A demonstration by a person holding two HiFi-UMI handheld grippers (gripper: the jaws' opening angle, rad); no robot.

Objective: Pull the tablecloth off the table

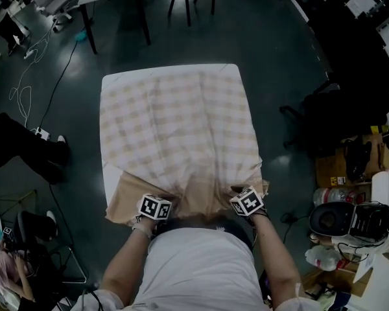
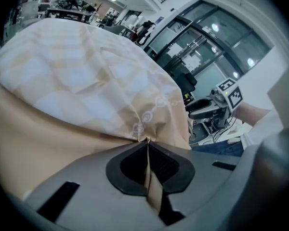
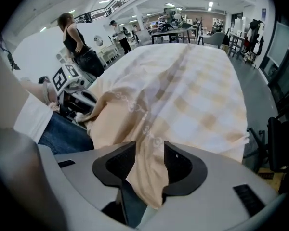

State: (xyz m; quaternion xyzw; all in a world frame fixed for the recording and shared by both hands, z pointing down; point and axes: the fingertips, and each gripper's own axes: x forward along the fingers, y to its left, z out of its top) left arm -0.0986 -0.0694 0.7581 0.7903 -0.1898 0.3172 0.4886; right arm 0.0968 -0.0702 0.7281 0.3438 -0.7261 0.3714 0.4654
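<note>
A dark room floor (image 1: pixel 279 57) surrounds a table (image 1: pixel 105 180) seen from above, its top covered by the checked tablecloth (image 1: pixel 178 122). We see the cloth stretching straight away from the person. Its long axis runs from the near edge to the far edge, and the near hem is bunched and drawn off the near edge. The left hand-held gripper (image 2: pixel 147 146) is clamped tight on a pinch of that hem. The right hand-held gripper (image 3: pixel 148 153) has its jaws apart, with a fold of hem lying loosely between them. Both sit equally near the near edge. We judge that the right must close before a pull toward the person can drag the cloth evenly.
</note>
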